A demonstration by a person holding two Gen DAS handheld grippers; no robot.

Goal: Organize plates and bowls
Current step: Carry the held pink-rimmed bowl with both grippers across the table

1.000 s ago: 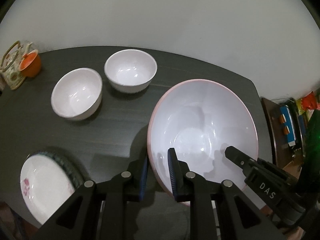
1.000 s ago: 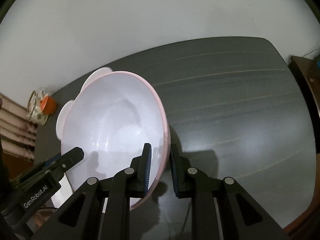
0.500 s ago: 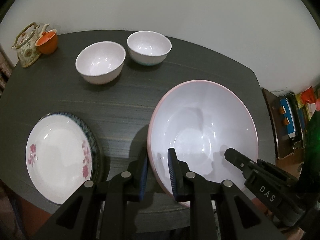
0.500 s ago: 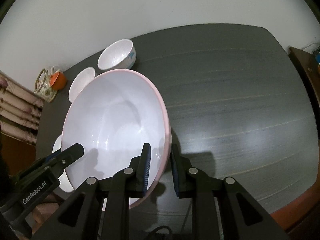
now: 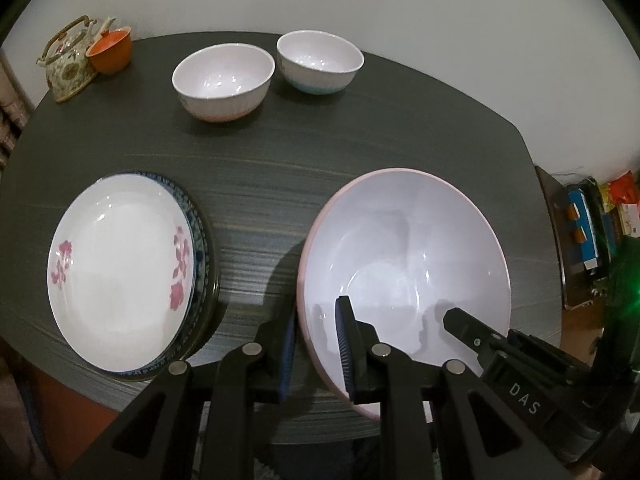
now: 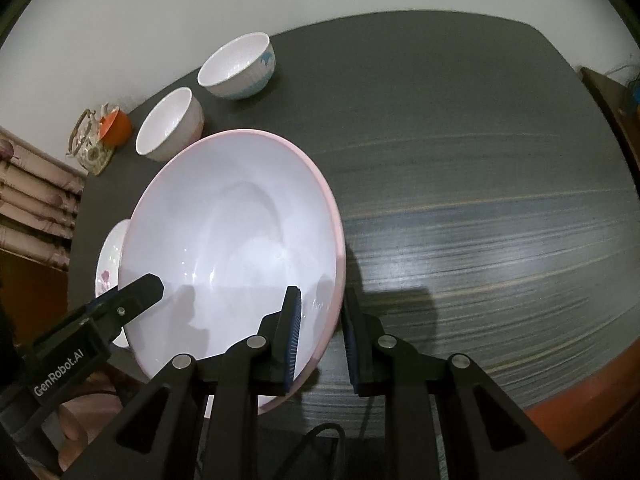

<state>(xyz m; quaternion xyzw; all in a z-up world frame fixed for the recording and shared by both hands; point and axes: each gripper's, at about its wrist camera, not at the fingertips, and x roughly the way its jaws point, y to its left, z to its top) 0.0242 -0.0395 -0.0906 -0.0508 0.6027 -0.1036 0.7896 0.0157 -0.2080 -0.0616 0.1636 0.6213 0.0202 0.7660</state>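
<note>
I am gripping the big bowl (image 5: pixel 404 264) with both sets of fingers: my left gripper (image 5: pixel 316 344) is pinching its left rim, my right gripper (image 6: pixel 320 336) its right rim. The bowl is sitting low over the dark tabletop (image 6: pixel 460 140). Left of it, stacked plates (image 5: pixel 116 268) are lying. Beyond, two small bowls (image 5: pixel 224 76) are standing side by side, near a teapot (image 5: pixel 68 64).
</note>
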